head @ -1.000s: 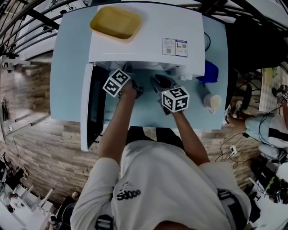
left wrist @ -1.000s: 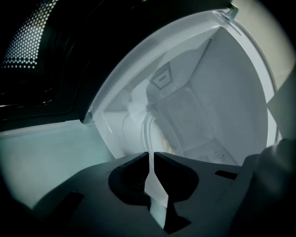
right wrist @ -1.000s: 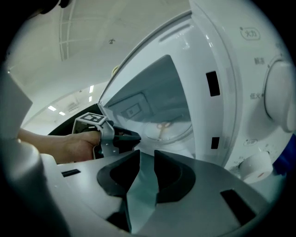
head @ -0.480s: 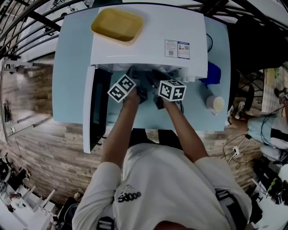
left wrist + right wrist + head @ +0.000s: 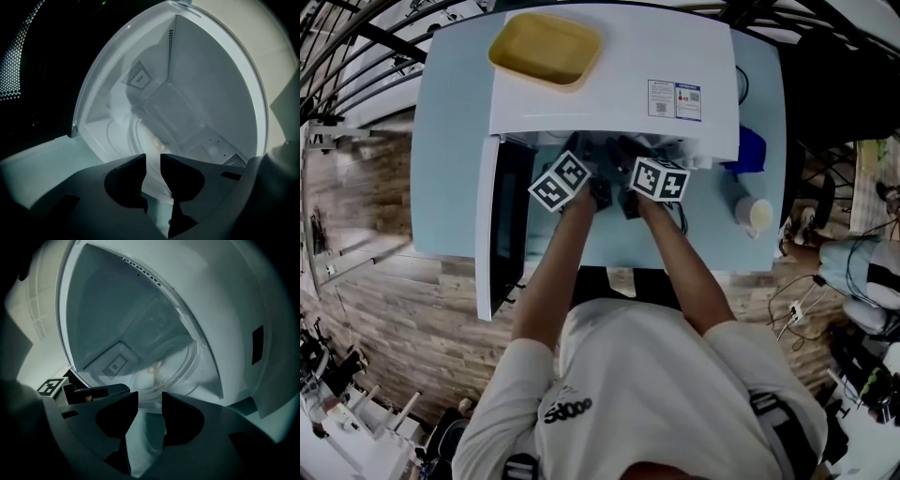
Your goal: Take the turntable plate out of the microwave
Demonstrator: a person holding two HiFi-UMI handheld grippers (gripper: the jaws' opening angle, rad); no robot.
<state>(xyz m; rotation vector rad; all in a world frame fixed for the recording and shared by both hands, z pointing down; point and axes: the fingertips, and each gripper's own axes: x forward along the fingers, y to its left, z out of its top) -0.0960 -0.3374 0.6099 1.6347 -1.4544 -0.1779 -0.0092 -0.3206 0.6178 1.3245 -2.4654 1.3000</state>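
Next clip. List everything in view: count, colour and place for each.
microwave: one, white, on the table, door open to the left.
turntable plate: one, clear glass, inside the microwave on its floor.
tray: one, yellow, on top of the microwave.
table: one, light blue, under the microwave.
cup: one, pale, on the table right of the microwave.
blue object: one, blue, by the microwave's right side, kind unclear.
left gripper: one, dark, at the microwave's mouth, jaws opening, nothing between them.
right gripper: one, dark, beside the left one, jaws apart, empty.
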